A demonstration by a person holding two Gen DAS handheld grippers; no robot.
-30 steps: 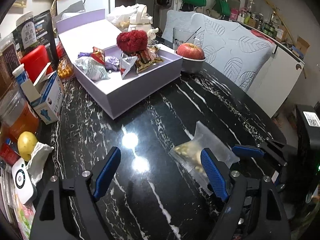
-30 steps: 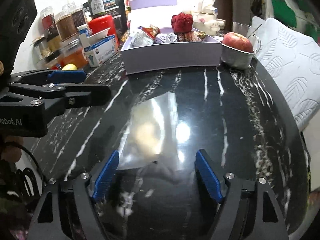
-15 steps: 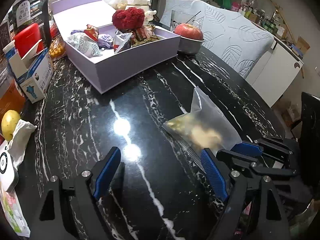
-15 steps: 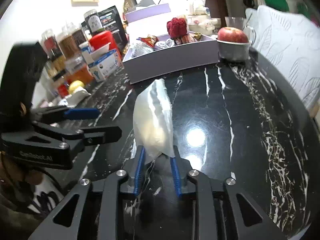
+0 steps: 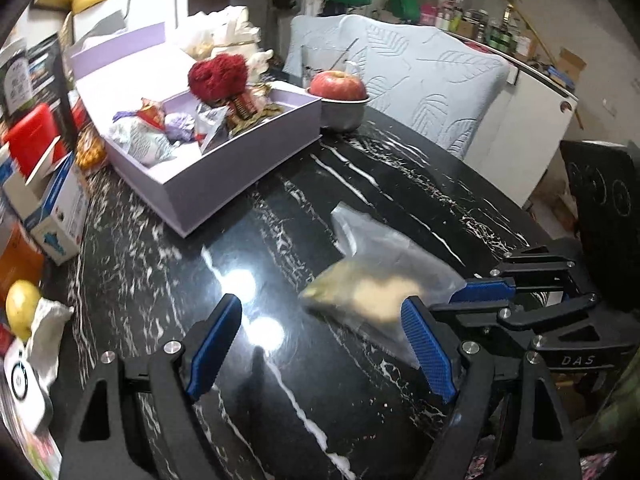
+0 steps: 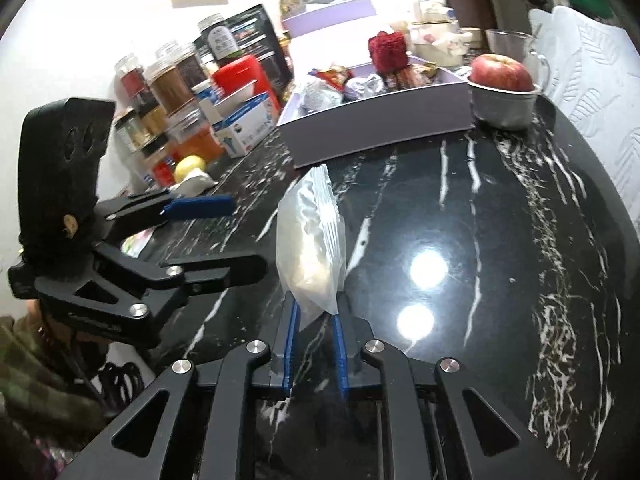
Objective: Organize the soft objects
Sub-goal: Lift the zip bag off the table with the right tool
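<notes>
We hold the right gripper (image 6: pixel 314 344) with its blue pads pinched on the lower edge of a clear plastic bag (image 6: pixel 312 240) of pale, yellowish contents; the bag stands up from the pads, lifted above the black marble table (image 6: pixel 500 240); in the left wrist view the same bag (image 5: pixel 384 284) hangs blurred over the tabletop, caught at its right end. Our left gripper (image 5: pixel 320 344) has its jaws spread wide with nothing between them, low over the table just beside the bag. Farther back sits the open lavender box (image 5: pixel 224 184), which holds wrapped snacks and a red fuzzy item (image 5: pixel 218 76); touching its right corner is a metal bowl (image 5: pixel 344 114) with a red apple (image 5: pixel 338 84); left of the box stand a blue-and-white carton (image 5: pixel 56 208) and a yellow fruit (image 5: pixel 20 308).
</notes>
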